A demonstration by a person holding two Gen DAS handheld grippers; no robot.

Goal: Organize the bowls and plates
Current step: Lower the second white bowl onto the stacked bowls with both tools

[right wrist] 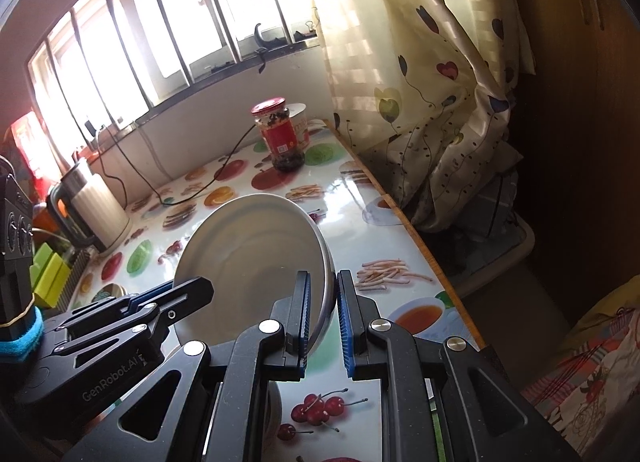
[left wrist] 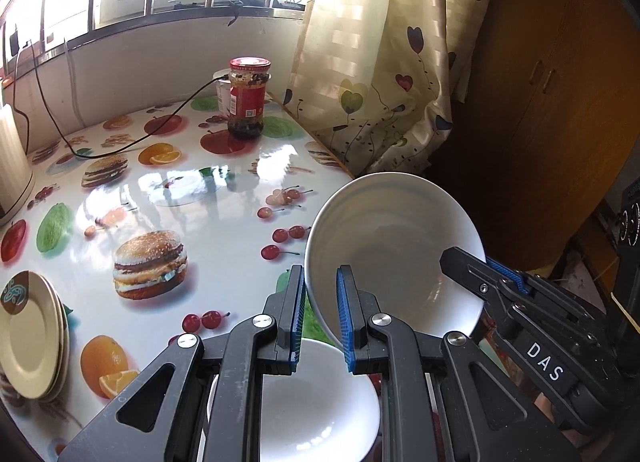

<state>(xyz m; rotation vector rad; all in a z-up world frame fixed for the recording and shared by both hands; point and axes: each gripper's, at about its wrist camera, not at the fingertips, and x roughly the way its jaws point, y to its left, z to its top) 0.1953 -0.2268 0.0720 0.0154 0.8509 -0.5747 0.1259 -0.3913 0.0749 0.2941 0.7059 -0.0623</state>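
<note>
A white bowl (left wrist: 392, 238) hangs tilted above the table, held at opposite sides of its rim by both grippers. My left gripper (left wrist: 321, 280) is shut on the bowl's left rim, one blue pad inside and one outside. The right gripper (left wrist: 480, 268) clamps the far right rim. In the right wrist view the same bowl (right wrist: 256, 262) has its right rim pinched by my right gripper (right wrist: 323, 284), and the left gripper (right wrist: 188, 288) grips the other side. A second white bowl (left wrist: 320, 402) sits on the table beneath. A stack of cream plates (left wrist: 28, 334) rests at the left.
The table (left wrist: 224, 238) has a glossy fruit-and-burger print cover. A red-lidded jar (left wrist: 248, 98) and a white cup stand at its far end, with a black cable (left wrist: 132, 142) and a white kettle (right wrist: 96, 210). A flowered curtain (left wrist: 380, 74) and a wooden cabinet (left wrist: 552, 82) border the right edge.
</note>
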